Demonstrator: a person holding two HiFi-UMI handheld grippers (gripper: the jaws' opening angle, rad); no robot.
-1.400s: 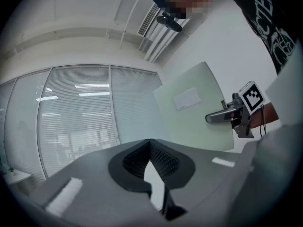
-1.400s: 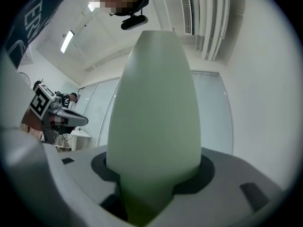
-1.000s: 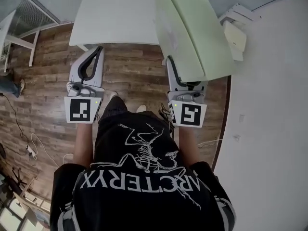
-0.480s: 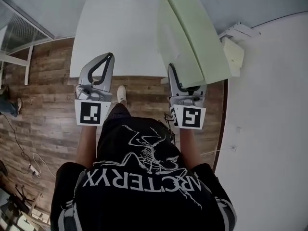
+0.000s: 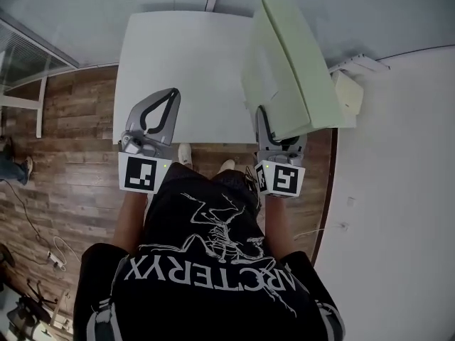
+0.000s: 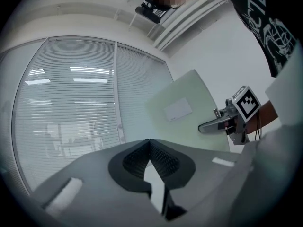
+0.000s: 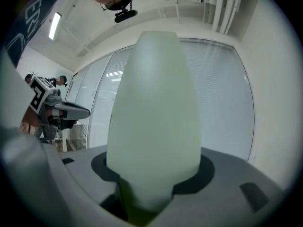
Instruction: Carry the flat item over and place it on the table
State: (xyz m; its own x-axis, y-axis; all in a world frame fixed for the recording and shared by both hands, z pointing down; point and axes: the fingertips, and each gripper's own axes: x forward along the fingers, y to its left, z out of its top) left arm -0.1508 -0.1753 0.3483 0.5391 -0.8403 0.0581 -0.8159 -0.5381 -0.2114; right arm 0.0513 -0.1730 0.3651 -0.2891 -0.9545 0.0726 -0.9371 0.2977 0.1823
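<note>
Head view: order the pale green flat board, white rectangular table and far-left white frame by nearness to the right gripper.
1. Pale green flat board, clamped in the right gripper.
2. White rectangular table, just ahead, leftward.
3. White frame, far left edge.

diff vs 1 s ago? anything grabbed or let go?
The person has walked up to the white table: in the head view both grippers' tips now overlap its near edge, where earlier they hung over the wooden floor. Nothing grabbed or released: right gripper stays clamped on the pale green board, left gripper shut and empty.
</note>
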